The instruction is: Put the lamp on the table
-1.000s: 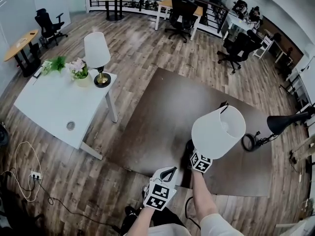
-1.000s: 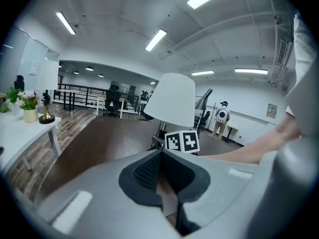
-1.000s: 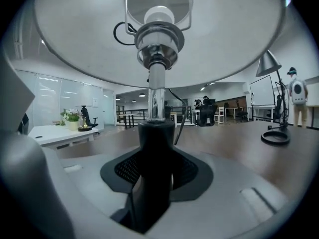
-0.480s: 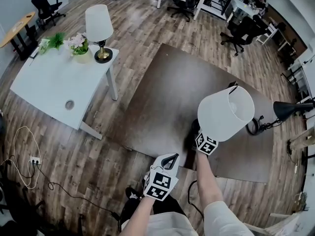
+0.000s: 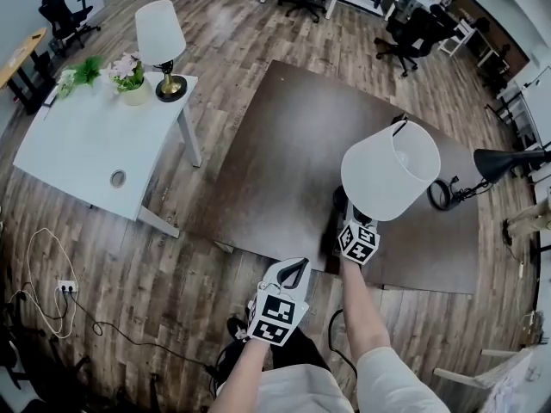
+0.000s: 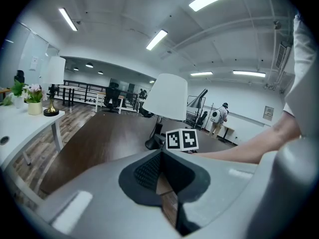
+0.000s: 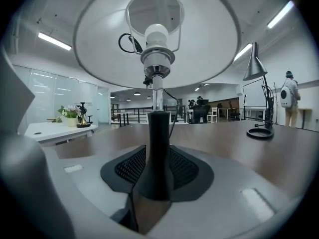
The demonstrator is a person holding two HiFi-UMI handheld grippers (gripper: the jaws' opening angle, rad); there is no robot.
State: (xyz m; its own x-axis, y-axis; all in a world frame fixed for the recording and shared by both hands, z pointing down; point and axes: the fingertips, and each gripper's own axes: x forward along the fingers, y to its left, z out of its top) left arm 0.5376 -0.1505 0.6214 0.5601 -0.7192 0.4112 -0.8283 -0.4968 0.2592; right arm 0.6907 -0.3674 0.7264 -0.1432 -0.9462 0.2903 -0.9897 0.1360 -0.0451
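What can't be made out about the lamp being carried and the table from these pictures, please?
Lamp base: whether it is clear of the rug; the shade covers it in the head view, and the right gripper view cuts it off below the jaws.
Cord end: only a loop shows beside the bulb.
Table: tiny and far in the right gripper view; its free space is unreadable there.

No words or numbers clear enough to read, only black and white square marks on the cube (image 5: 276, 323) of the left gripper (image 6: 167, 183) and the cube (image 5: 357, 242) of the right gripper (image 7: 155, 183), wall sign (image 6: 269, 112) too small to read
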